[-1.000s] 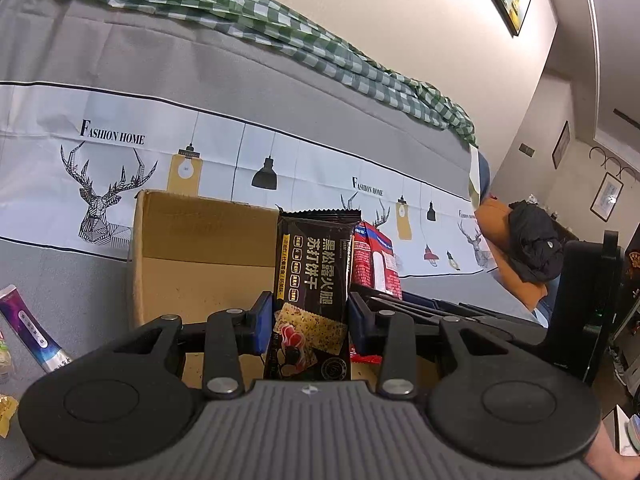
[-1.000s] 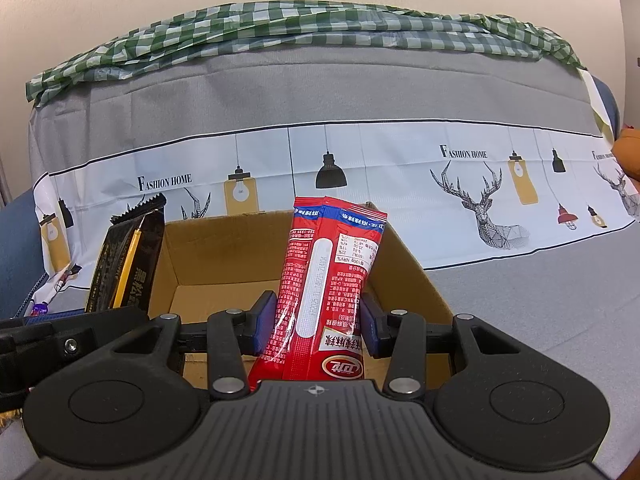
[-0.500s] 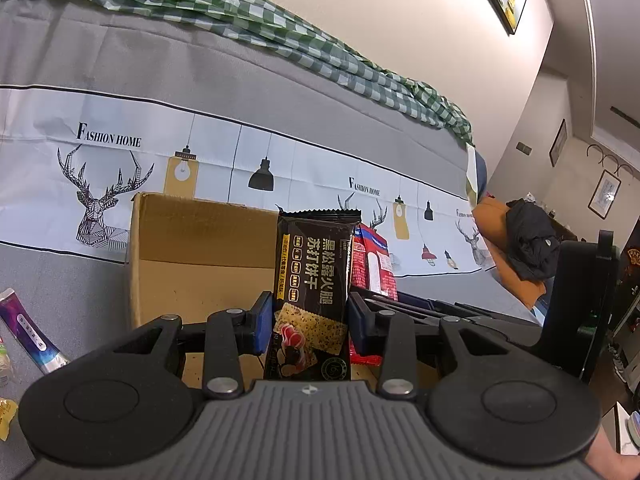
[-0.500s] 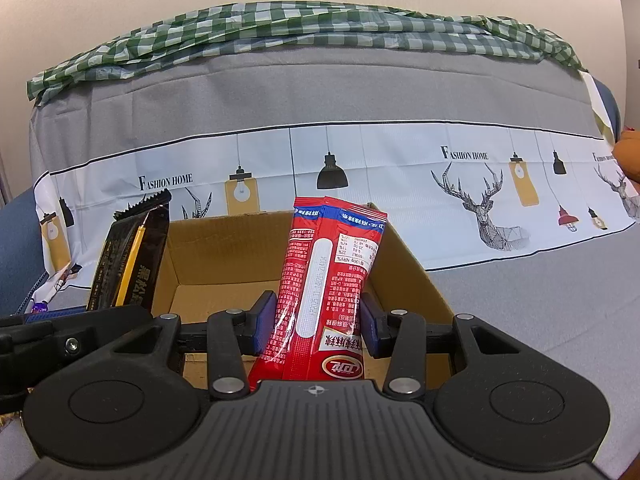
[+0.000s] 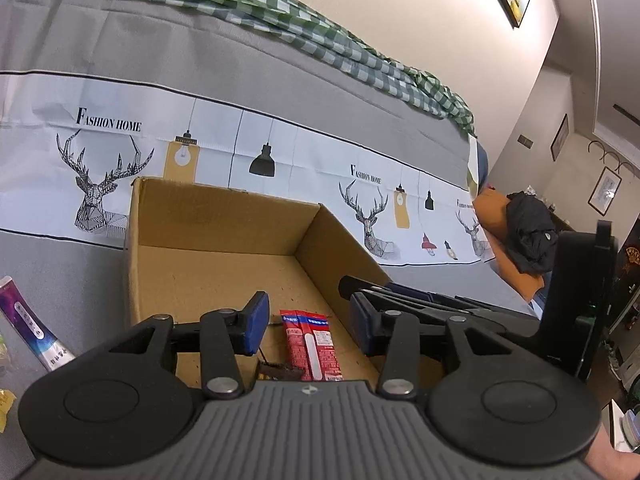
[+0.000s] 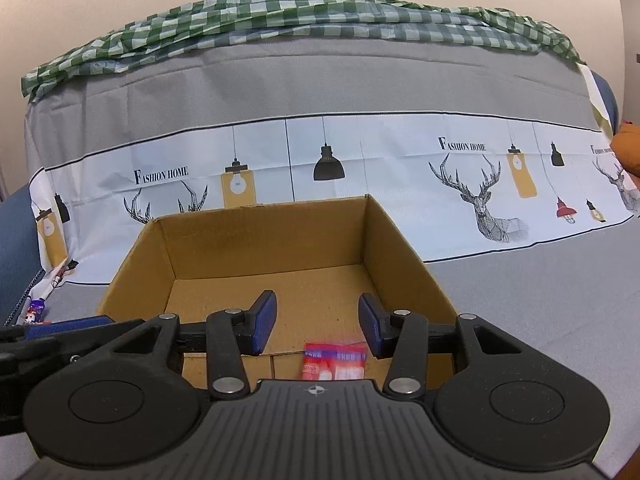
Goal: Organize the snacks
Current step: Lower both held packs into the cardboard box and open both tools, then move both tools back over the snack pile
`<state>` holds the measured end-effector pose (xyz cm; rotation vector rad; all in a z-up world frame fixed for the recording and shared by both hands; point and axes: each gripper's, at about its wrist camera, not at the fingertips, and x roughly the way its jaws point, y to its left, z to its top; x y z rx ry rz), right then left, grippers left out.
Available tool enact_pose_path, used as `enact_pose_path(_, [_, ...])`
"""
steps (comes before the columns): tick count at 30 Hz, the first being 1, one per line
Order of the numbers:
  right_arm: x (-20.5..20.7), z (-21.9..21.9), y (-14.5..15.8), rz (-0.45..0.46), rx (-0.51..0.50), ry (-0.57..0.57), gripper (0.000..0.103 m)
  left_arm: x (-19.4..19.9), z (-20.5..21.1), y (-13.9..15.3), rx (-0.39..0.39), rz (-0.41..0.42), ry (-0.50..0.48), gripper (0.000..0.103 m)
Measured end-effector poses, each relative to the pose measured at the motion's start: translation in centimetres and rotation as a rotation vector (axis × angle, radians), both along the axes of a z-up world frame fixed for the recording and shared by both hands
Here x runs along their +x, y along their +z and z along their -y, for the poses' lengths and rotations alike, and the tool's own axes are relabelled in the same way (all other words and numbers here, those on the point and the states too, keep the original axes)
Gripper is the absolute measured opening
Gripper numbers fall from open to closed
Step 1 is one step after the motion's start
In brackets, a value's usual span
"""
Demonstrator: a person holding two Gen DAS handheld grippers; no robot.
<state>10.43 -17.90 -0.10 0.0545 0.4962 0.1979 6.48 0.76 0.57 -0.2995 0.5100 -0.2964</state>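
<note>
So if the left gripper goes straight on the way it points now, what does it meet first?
Probably the floor of the cardboard box, just beyond the red snack packet lying below its opening, empty jaws. The left gripper tilts downward; depth is unclear.

My left camera sits just behind my left tool [image 5: 306,326], looking forward and slightly down along its blue-padded fingers, right up close over the near rim of the open brown cardboard box [image 5: 224,248]. It faces the grey printed sofa cover [image 5: 280,92], angled so the room opens up on its right edge. My right camera rides the same way behind my right tool [image 6: 318,326], square-on to that box [image 6: 268,240] and the same cover [image 6: 320,80], equally close. Both views share the box's inside, the flat red snack packet [image 5: 314,344] on its floor [image 6: 334,364], and the green checked cloth [image 5: 320,40] along the sofa top [image 6: 300,16]. Each view catches the other tool at its edge.
</note>
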Motion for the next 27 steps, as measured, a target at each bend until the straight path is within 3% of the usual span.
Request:
enact_pose_path(6, [-0.1, -0.8, 0.4, 0.017, 0.008, 0.000, 0.048, -0.7, -1.0, 0.3, -0.007, 0.016, 0.016, 0.048])
enact_pose_path(14, [-0.8, -2.9, 0.4, 0.014, 0.095, 0.027, 0.056, -3.0, -4.5, 0.9, 0.013, -0.002, 0.002, 0.031])
enact_pose_path(21, [-3.0, -6.3, 1.3, 0.074, 0.132, 0.128, 0.056, -5.6, -10.0, 1.9, 0.211, -0.051, -0.146, 0.031])
enact_pose_path(23, [-3.5, -7.2, 1.5, 0.064, 0.154, 0.163, 0.056, -6.3, -12.3, 1.1, 0.248, -0.086, -0.118, 0.032])
enact_pose_path(25, [-4.0, -8.3, 1.5, 0.038, 0.177, 0.213, 0.056, -7.1, -15.3, -0.5, 0.239, -0.117, -0.012, 0.033])
enact_pose_path(27, [-4.3, -9.4, 1.5, 0.010, 0.200, 0.260, 0.057, -7.2, -18.1, -2.1, 0.213, -0.220, 0.120, 0.033])
